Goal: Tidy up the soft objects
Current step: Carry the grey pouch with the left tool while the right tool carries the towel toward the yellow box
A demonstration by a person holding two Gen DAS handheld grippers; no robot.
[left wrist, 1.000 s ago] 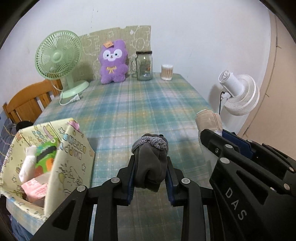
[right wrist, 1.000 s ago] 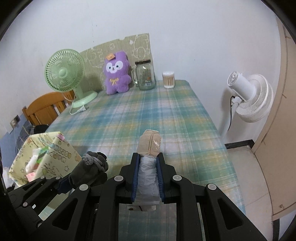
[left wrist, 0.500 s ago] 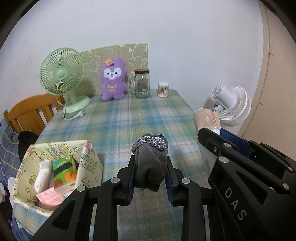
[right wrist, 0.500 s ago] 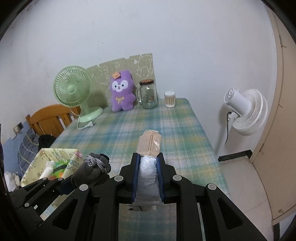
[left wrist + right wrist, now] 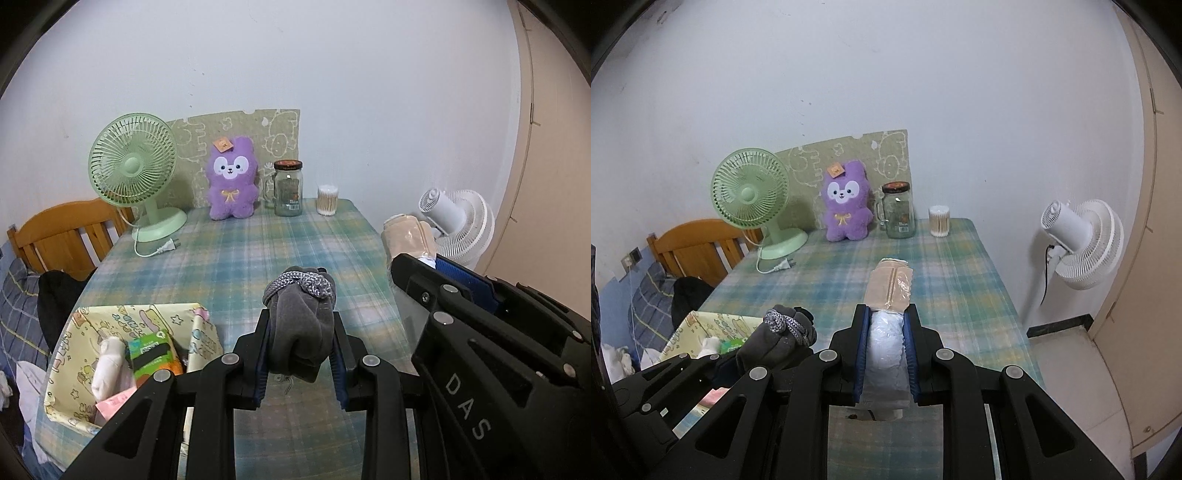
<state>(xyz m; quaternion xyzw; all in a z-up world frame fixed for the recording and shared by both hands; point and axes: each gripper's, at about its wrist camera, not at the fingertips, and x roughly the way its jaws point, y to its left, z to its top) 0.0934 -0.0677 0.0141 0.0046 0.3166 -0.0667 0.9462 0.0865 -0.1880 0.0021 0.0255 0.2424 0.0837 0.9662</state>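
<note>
My left hand-held gripper [image 5: 300,345] is clamped on a grey sock bundle [image 5: 301,325], held above the table [image 5: 229,258]. My right hand-held gripper [image 5: 886,345] pinches a plastic-wrapped beige cloth roll [image 5: 891,291]. The yellow patterned box [image 5: 92,325] sits at eight o'clock from the sock bundle.

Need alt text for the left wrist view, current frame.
Left gripper, jaws shut on a rolled grey sock bundle, held above a plaid-clothed table. A patterned yellow box of soft items sits lower left; a purple plush stands at the far wall.
</note>
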